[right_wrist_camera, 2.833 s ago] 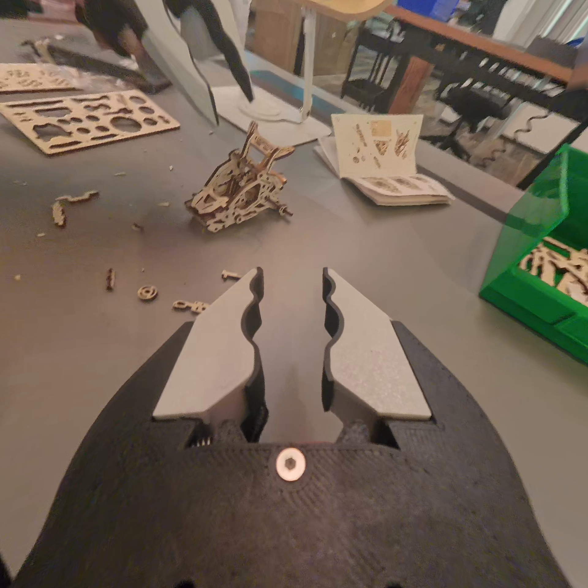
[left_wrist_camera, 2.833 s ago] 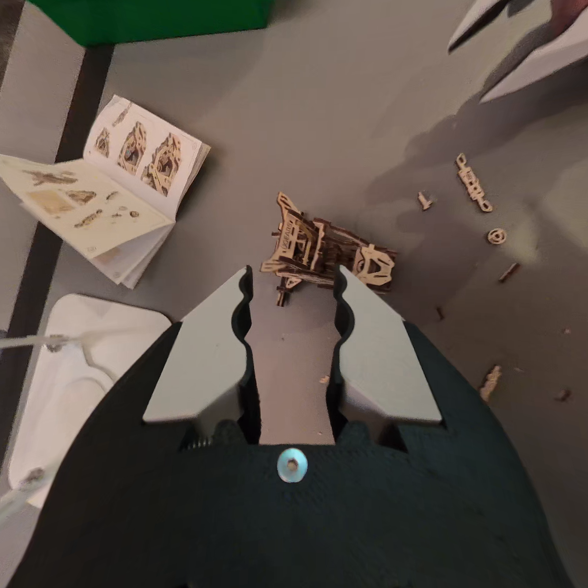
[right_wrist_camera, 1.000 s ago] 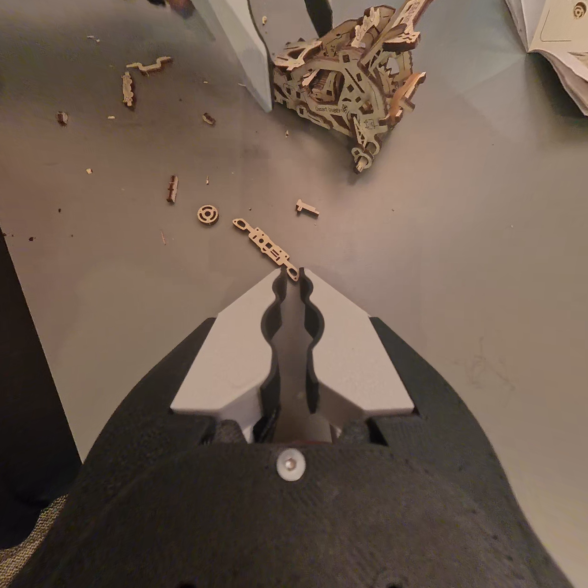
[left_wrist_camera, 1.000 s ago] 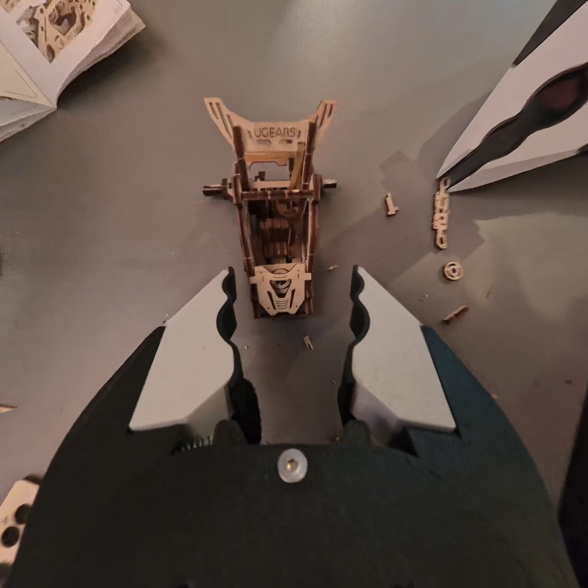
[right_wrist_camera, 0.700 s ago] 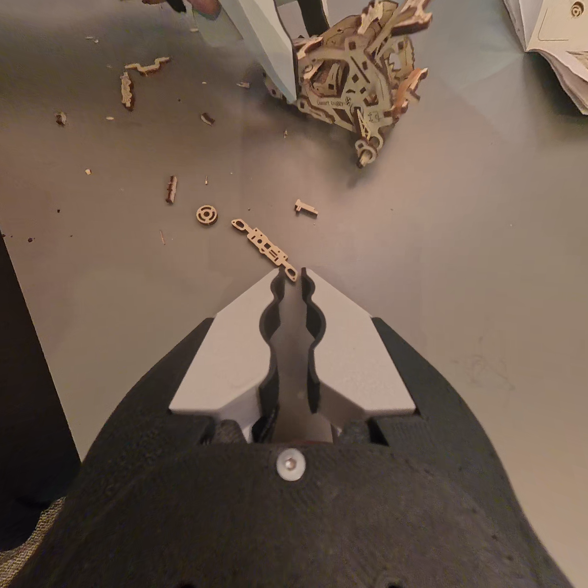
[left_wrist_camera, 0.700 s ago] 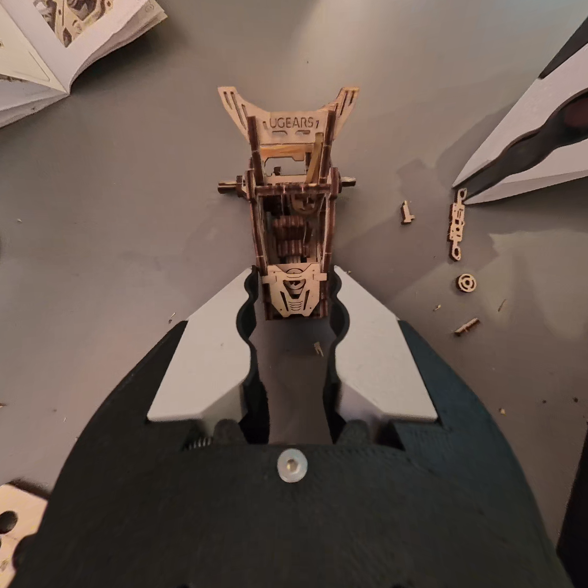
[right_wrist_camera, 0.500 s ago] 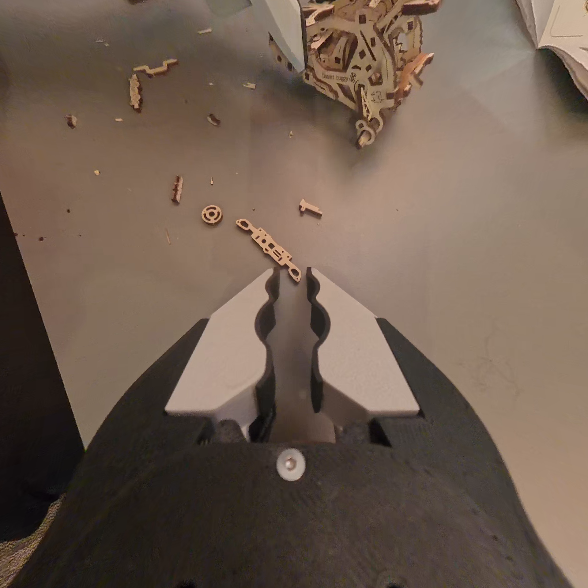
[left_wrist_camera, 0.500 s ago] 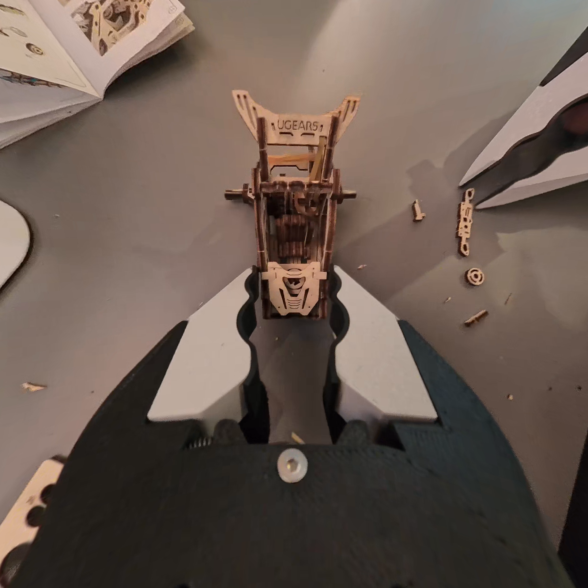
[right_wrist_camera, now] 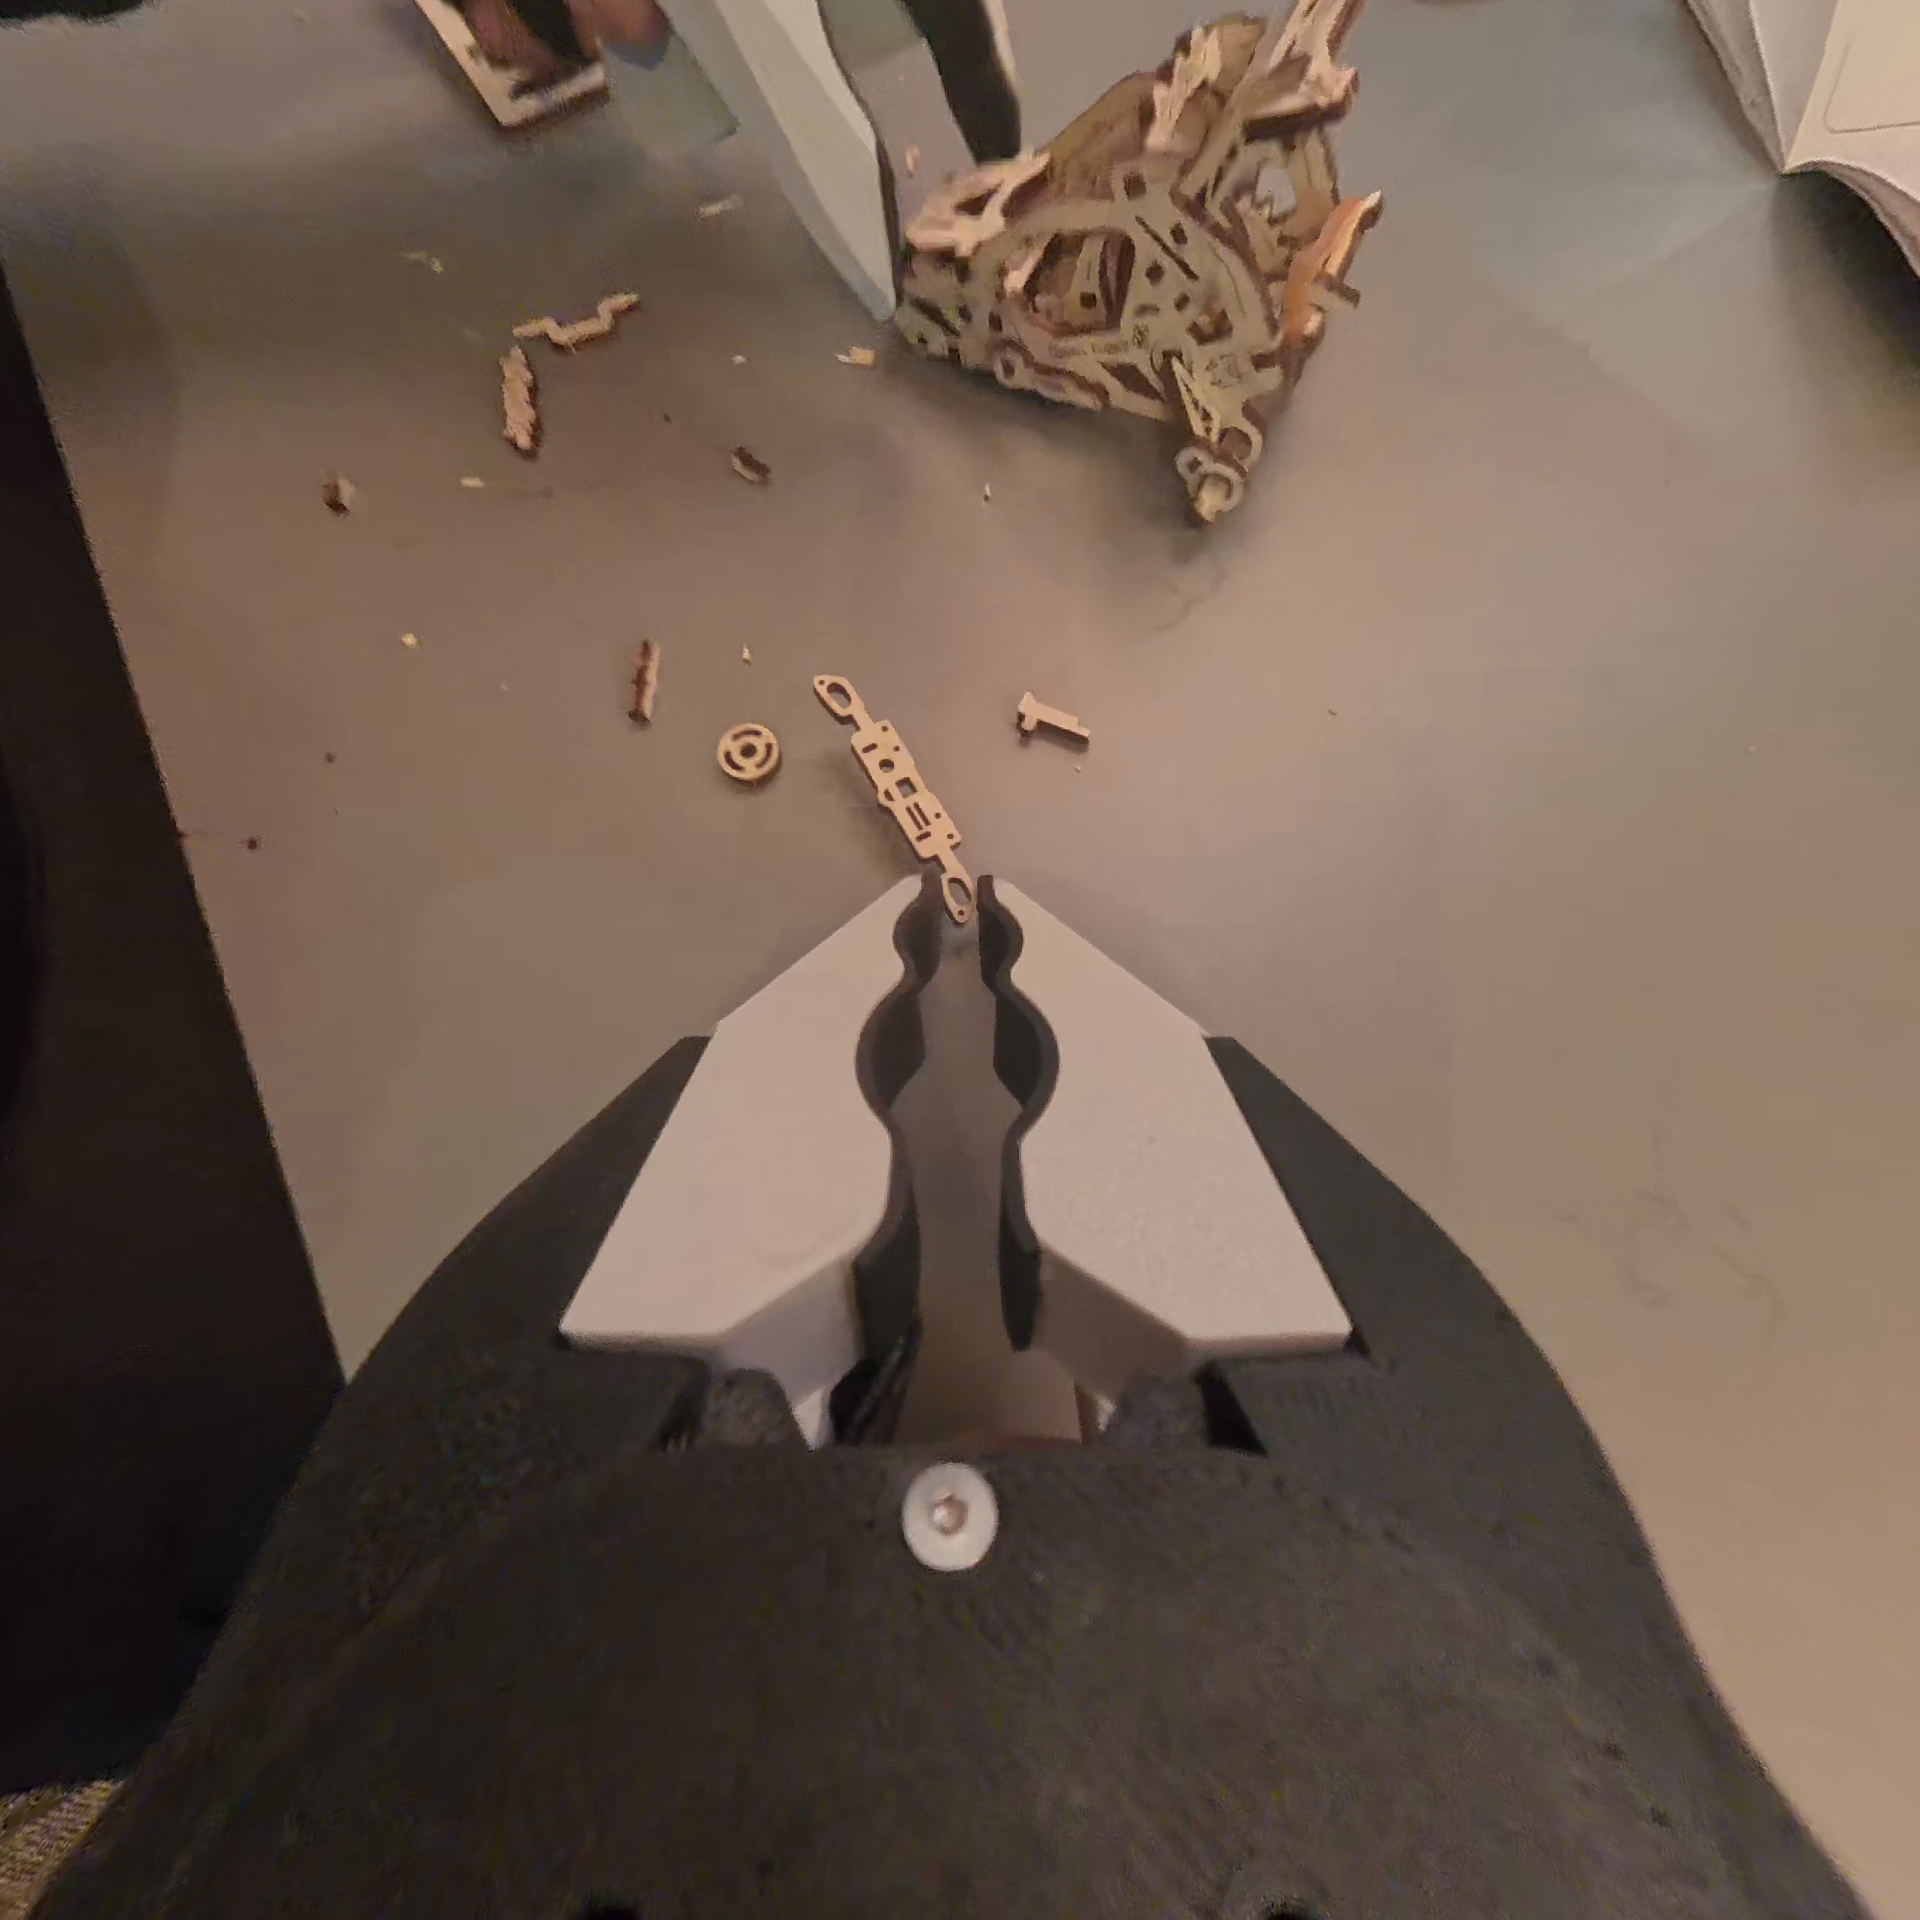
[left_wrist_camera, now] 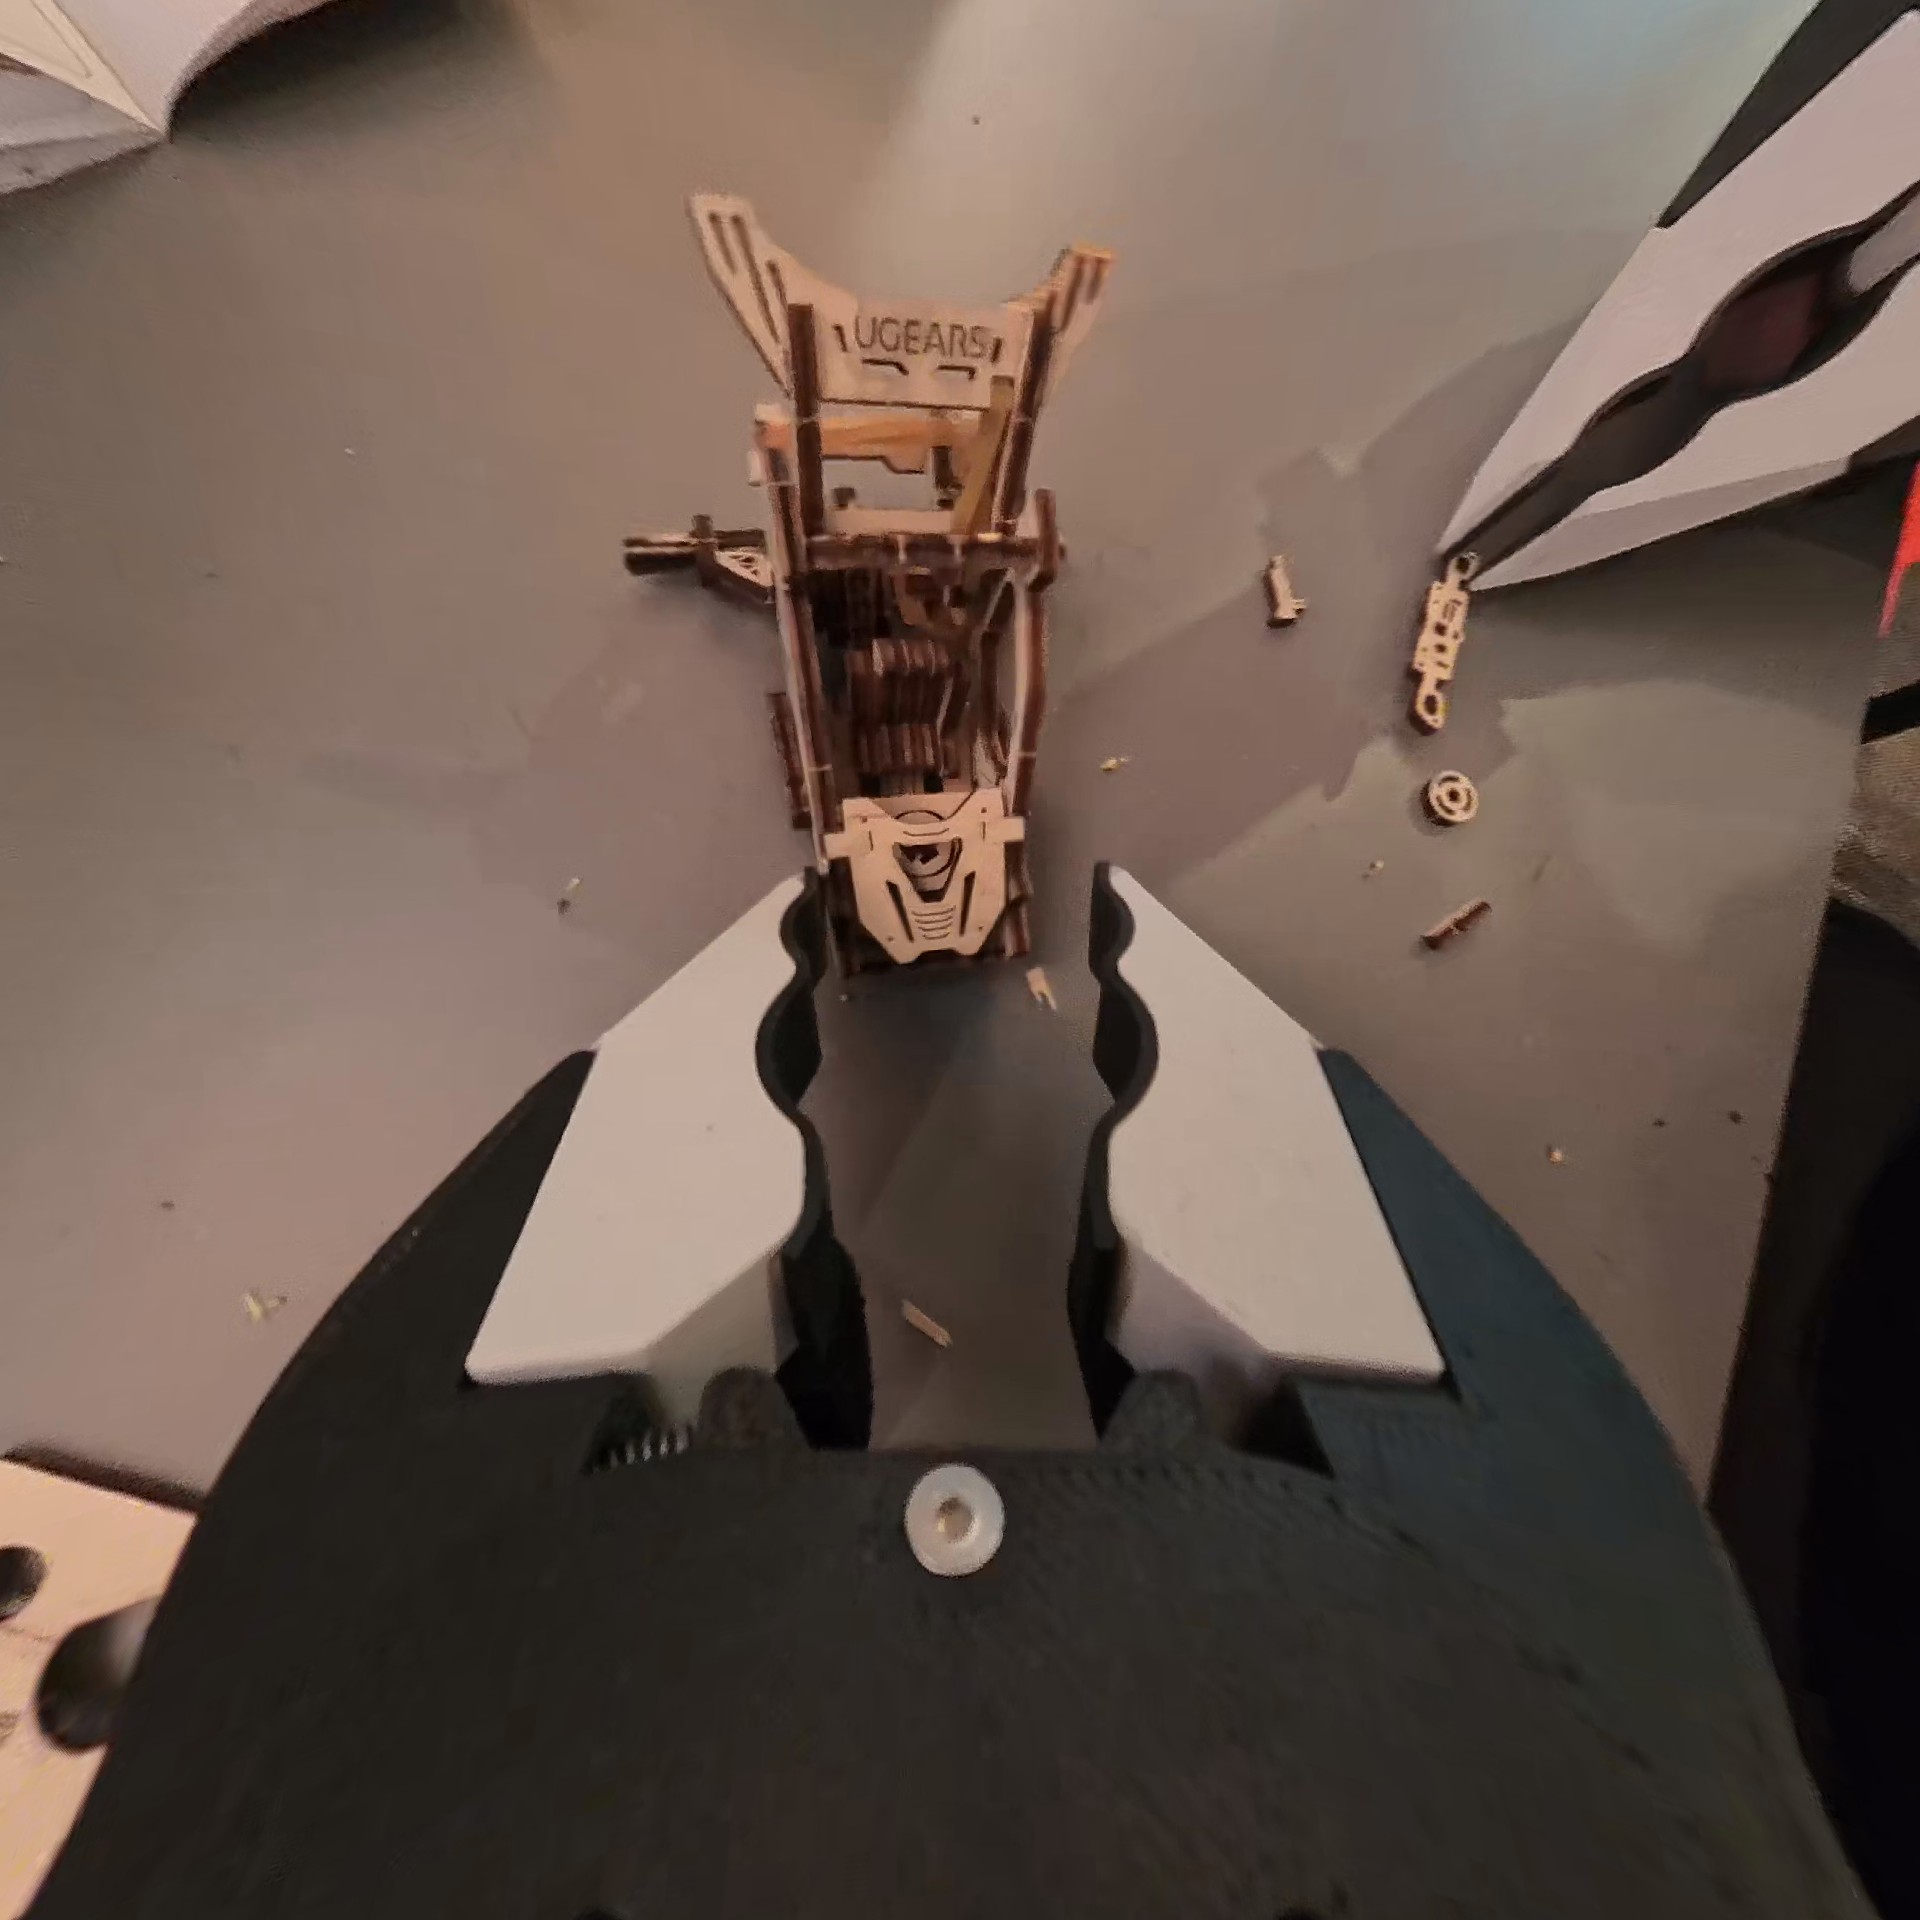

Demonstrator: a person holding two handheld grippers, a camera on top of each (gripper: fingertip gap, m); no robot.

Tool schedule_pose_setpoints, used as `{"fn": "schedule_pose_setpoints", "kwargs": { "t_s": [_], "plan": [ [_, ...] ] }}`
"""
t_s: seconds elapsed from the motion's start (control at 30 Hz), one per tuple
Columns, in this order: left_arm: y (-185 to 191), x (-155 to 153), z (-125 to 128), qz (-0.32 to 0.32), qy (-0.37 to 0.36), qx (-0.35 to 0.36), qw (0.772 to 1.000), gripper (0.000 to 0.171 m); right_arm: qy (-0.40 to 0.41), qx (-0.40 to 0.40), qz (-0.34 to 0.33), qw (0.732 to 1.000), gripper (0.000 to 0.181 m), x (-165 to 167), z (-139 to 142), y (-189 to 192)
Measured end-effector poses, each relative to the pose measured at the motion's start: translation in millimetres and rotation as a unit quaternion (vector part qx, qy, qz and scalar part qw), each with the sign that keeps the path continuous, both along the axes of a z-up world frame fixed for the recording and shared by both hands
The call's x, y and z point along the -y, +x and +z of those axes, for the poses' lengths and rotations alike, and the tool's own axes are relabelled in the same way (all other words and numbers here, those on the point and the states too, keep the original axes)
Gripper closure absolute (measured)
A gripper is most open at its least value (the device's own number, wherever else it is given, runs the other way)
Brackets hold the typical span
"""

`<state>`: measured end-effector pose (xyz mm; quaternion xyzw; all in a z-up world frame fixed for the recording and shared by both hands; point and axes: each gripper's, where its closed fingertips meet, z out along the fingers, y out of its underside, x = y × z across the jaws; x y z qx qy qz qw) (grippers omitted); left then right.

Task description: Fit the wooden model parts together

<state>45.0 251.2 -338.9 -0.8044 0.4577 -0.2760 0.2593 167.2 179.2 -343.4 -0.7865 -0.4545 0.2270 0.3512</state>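
The half-built wooden model (left_wrist_camera: 914, 644) stands on the grey table, its nose toward my left gripper (left_wrist_camera: 956, 888). That gripper is open: the left fingertip touches the model's nose and the right one stands clear of it. The model also shows in the right wrist view (right_wrist_camera: 1132, 291), with a left gripper finger (right_wrist_camera: 821, 135) beside it. My right gripper (right_wrist_camera: 954, 883) is shut on the near end of a thin slotted wooden strip (right_wrist_camera: 899, 790), which lies flat on the table. The left wrist view also shows the strip (left_wrist_camera: 1439, 655) and the right gripper (left_wrist_camera: 1455, 561) at its end.
A small wooden ring (right_wrist_camera: 750, 753), a peg (right_wrist_camera: 1051, 719) and several scraps lie around the strip. An open booklet (right_wrist_camera: 1849, 104) lies at the far right. A punched wooden sheet (left_wrist_camera: 42, 1558) sits by the left gripper. The table edge (right_wrist_camera: 156, 831) runs along the left. Tip to tip, the grippers are about 15 centimetres apart.
My left gripper closed on the model's nose, then opened again and let it go. My right gripper opened slightly half a second ago and has closed again on the strip's end.
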Motion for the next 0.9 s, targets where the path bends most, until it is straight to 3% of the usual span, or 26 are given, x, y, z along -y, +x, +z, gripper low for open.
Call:
{"fn": "schedule_pose_setpoints", "kwargs": {
  "t_s": [0.13, 0.27, 0.4, 0.5, 0.6, 0.8, 0.9],
  "plan": [
    [3, 18, -1, -0.023, -0.008, 0.002, 1.000, 0.124, -0.016, -0.024, 0.000, 1.000, 0.177, 1, 5, -8],
    [4, 22, 8, -0.006, 0.026, 0.021, 0.999, 0.118, -0.045, -0.065, 0.002, 0.997, 0.177, 1, 12, -22],
    [10, 30, 27, -0.010, 0.119, 0.032, 0.992, 0.116, -0.095, -0.110, 0.006, 0.989, 0.177, 0, 20, -39],
    [24, 47, 42, -0.062, 0.207, 0.030, 0.976, 0.122, -0.118, -0.130, 0.011, 0.984, 0.177, -2, 23, -48],
    [30, 58, 43, -0.110, 0.289, -0.017, 0.951, 0.130, -0.133, -0.136, 0.016, 0.982, 0.177, -4, 25, -53],
    [41, 71, 31, -0.167, 0.309, -0.028, 0.936, 0.153, -0.153, -0.156, 0.026, 0.975, 0.177, -4, 31, -56],
    [46, 73, 32, -0.166, 0.326, -0.024, 0.931, 0.167, -0.162, -0.150, 0.028, 0.975, 0.177, -1, 28, -57]
  ]
}}
